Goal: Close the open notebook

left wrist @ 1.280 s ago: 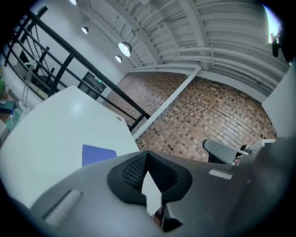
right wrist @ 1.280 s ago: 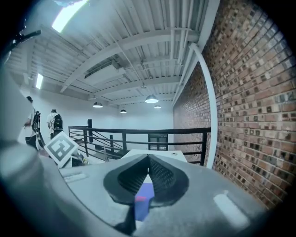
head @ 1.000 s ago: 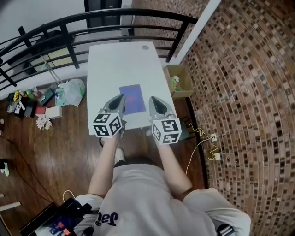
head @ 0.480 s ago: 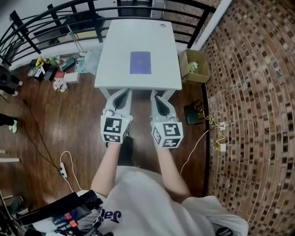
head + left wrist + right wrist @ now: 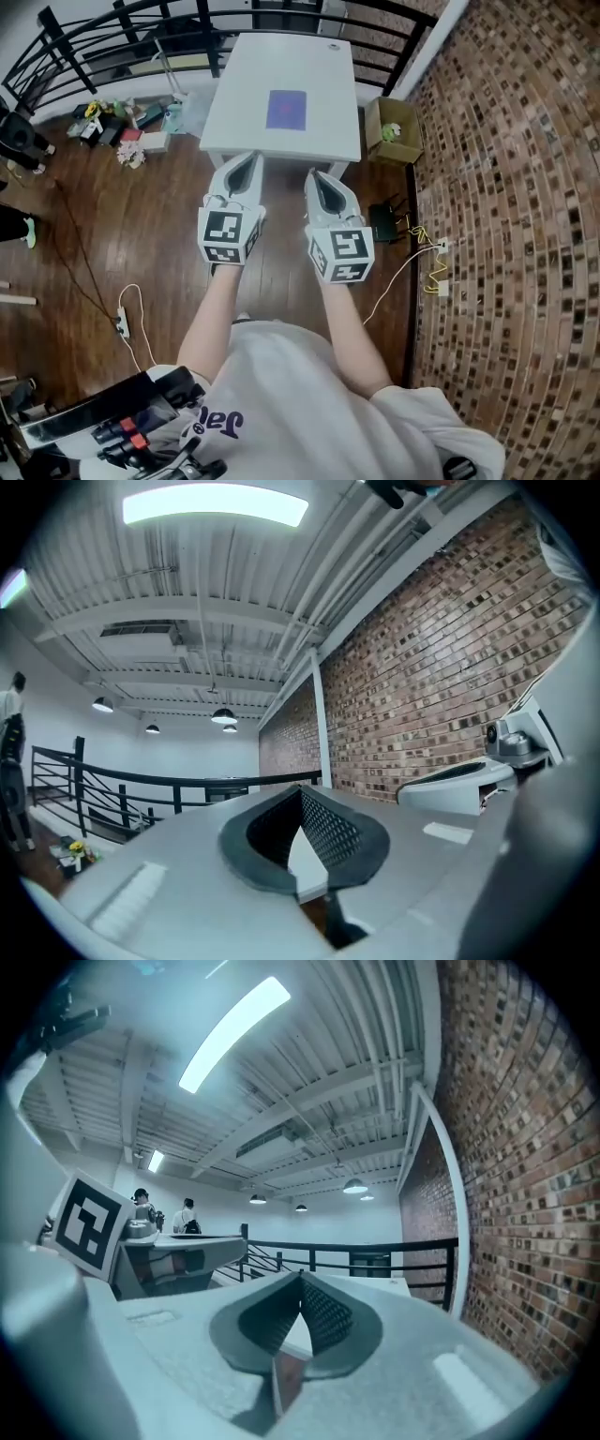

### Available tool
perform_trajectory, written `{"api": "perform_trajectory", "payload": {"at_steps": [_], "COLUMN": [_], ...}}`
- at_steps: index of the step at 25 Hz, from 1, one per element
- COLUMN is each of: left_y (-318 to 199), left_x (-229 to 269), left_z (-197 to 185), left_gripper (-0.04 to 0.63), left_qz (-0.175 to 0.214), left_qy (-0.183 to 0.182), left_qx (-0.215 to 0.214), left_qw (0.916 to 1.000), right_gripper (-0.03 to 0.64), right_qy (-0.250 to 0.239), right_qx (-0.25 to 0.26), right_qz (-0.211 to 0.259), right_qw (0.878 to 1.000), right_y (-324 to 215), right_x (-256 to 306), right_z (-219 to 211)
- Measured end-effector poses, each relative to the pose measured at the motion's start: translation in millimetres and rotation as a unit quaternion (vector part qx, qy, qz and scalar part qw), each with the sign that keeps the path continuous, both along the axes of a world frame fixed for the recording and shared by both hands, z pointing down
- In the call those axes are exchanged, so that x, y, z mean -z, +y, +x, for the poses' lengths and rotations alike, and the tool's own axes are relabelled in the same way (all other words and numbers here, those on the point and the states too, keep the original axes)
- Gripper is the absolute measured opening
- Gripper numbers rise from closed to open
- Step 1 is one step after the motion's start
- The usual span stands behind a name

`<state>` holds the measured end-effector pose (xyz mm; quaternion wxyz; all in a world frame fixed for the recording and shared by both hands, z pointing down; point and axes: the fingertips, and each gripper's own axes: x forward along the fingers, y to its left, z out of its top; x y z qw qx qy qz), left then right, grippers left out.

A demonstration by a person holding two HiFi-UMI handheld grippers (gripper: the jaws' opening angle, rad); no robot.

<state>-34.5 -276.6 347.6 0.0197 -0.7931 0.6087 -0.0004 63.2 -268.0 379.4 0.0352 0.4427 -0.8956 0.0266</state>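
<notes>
A wooden floor [image 5: 84, 234] and a brick wall [image 5: 506, 187] frame the white counter [image 5: 244, 103], which stands against a black railing [image 5: 94, 33] with a cardboard box [image 5: 394, 131] beside it. The purple notebook [image 5: 287, 110] lies flat near the counter's middle, showing one plain purple face; it looks closed already, though the head view is too distant to be sure. The left tool [image 5: 246, 167] and right tool [image 5: 319, 180] hang side by side over the floor, short of the counter's near edge and well apart from the notebook, both clenched on nothing. If the cover does need pressing, clenched tips reaching in could shove the thin notebook across the smooth top. The loose cable [image 5: 433, 274] on the floor could catch a foot
</notes>
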Motion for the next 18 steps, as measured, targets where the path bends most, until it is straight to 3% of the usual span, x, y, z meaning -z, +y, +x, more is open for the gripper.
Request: {"api": "perform_trajectory", "payload": {"at_steps": [7,18], "left_y": [10,11], "left_x": [16,18], "left_z": [2,-32], "left_gripper": [0.015,0.015], "left_qz": [0.012,0.010], "left_qy": [-0.003,-0.006], "left_qx": [-0.011,0.016], "left_qw": [0.9999,0.9998], "right_gripper": [-0.009,-0.009], "right_qy": [0.000,-0.002], "right_qx": [-0.005,0.017], "right_qz": [0.005,0.012], "right_qw": [1.000,1.000], "right_y": [2,5], "right_x": [14,19], "right_z": [2,-28]}}
